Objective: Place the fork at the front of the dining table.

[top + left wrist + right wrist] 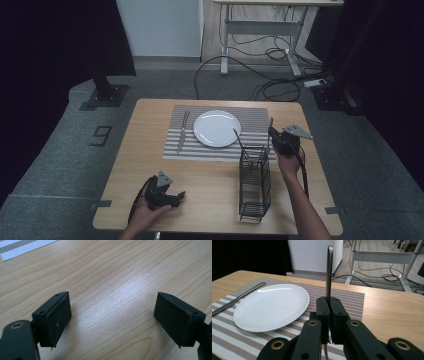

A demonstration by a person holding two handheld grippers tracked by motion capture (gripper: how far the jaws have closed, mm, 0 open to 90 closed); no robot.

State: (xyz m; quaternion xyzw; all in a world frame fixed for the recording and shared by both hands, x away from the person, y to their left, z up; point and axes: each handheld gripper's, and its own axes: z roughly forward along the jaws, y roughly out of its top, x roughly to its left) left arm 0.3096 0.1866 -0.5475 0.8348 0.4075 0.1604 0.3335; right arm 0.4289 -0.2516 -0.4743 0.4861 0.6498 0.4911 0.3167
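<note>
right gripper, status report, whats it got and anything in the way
Right gripper shut on utensil, upright over mat, beside plate. Left gripper open, idle on table. Nothing in the way.

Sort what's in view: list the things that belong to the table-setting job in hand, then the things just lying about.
Part of the job:
- right gripper, shut on an upright piece of cutlery
- white plate
- striped placemat
- fork left of the plate
- wire cutlery basket
- left gripper, open, low over the table

Just lying about:
- cables on the floor
- desk frame behind
</note>
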